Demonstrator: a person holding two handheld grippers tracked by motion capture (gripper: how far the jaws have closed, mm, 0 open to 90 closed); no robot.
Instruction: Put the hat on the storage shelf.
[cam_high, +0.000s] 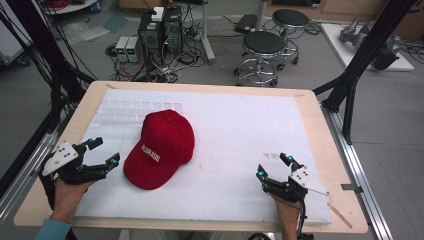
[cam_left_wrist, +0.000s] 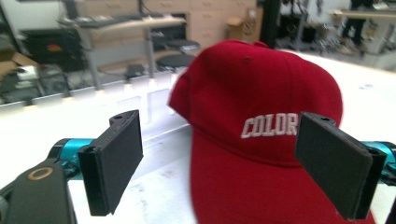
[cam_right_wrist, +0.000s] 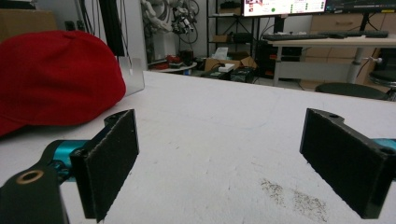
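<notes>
A red baseball cap (cam_high: 161, 148) with white lettering lies on the white foam mat (cam_high: 235, 135), brim toward the near edge. My left gripper (cam_high: 104, 151) stands open just left of the cap, nothing between its jaws. In the left gripper view the cap (cam_left_wrist: 261, 121) fills the space ahead, beyond the wide-apart pads (cam_left_wrist: 114, 161). My right gripper (cam_high: 274, 166) rests open at the mat's near right, well away from the cap. The right gripper view has the cap (cam_right_wrist: 56, 79) at far left and bare mat between the pads (cam_right_wrist: 107, 158).
The mat covers a wooden table (cam_high: 325, 135). Black frame posts (cam_high: 360, 60) stand at the table's right and left. Beyond the far edge are stools (cam_high: 262, 50), computer towers (cam_high: 160, 30) and cables on the floor.
</notes>
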